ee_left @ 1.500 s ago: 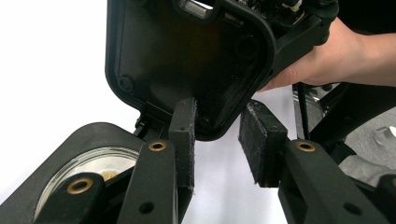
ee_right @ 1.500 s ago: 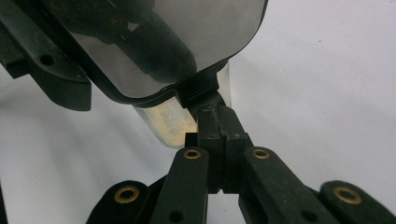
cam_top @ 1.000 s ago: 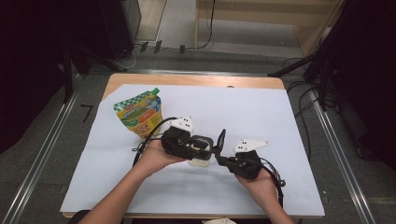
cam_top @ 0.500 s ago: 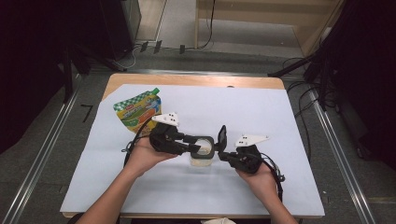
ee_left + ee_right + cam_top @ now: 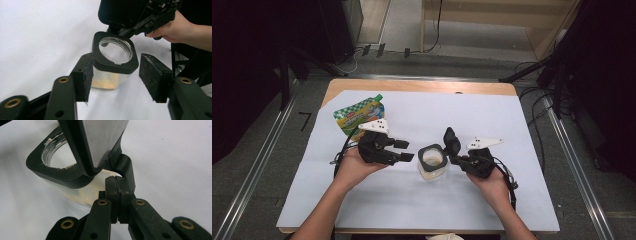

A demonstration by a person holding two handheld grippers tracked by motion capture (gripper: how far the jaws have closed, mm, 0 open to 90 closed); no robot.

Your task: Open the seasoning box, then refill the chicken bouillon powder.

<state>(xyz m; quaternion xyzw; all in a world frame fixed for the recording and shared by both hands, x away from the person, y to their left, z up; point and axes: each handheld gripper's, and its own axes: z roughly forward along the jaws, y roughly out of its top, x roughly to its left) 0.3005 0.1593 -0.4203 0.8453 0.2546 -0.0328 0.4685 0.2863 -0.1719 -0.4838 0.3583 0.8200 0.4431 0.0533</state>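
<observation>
Left gripper has backed off the jar, jaws just opening and clear of it; right gripper pressed together beside the lid.

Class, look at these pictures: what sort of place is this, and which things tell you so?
Probably a lab or workshop: a table under a white sheet, metal rails along it, cables across the bare floor.
</observation>
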